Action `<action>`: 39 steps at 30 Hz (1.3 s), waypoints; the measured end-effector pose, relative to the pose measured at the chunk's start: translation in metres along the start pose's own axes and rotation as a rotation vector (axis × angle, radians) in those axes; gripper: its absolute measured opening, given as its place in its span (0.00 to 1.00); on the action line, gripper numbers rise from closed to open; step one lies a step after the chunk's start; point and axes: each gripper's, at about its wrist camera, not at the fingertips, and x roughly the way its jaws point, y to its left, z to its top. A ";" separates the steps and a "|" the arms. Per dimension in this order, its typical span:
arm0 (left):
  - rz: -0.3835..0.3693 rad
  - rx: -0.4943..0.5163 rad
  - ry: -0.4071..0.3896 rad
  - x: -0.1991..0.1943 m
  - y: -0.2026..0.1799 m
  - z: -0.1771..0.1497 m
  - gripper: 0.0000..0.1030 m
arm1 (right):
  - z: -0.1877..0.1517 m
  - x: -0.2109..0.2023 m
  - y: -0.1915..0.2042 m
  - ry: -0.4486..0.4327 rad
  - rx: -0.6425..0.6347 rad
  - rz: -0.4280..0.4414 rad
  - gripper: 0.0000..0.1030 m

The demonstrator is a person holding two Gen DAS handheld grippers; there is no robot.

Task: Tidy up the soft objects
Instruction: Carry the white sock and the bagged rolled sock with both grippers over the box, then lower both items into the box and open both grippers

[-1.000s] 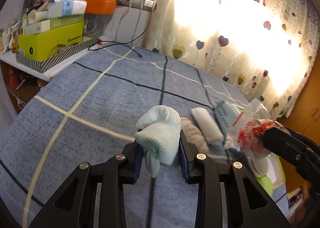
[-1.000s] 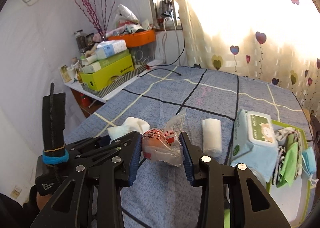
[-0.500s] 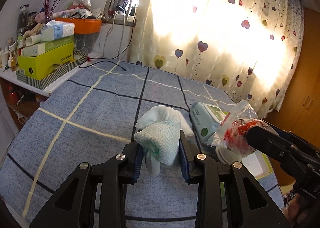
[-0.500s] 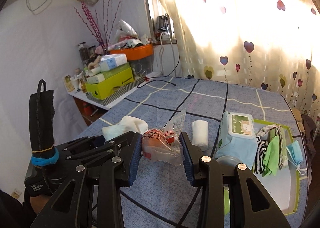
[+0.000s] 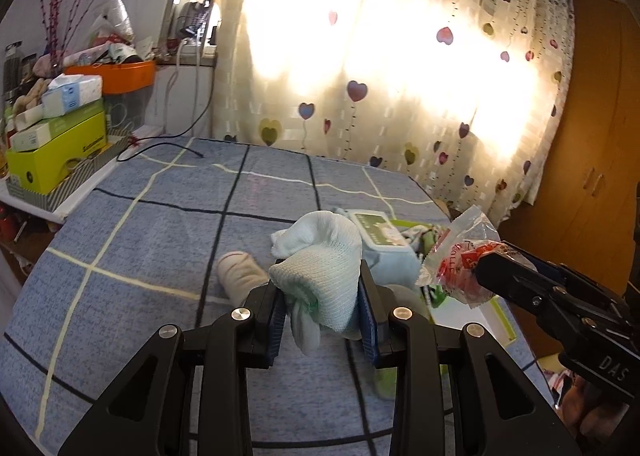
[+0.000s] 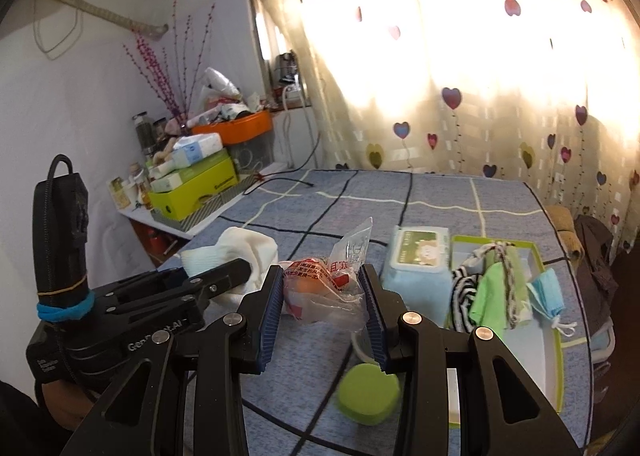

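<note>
Holding tight, the left gripper (image 5: 322,310) squeezes a pale sock (image 5: 320,272) and the right gripper (image 6: 322,310) squeezes a snack packet (image 6: 324,288) above the bed (image 6: 400,192); carry both gently to the green tray (image 6: 556,336) at three o'clock.
</note>
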 end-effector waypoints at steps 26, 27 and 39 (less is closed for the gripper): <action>-0.198 0.173 0.099 0.043 -0.113 0.000 0.32 | -0.038 -0.025 -0.126 0.007 0.201 -0.163 0.36; -0.204 0.178 0.102 0.044 -0.115 -0.001 0.32 | -0.040 -0.024 -0.129 0.009 0.205 -0.166 0.36; -0.242 0.219 0.181 0.068 -0.145 -0.018 0.32 | -0.073 -0.002 -0.174 0.094 0.286 -0.194 0.36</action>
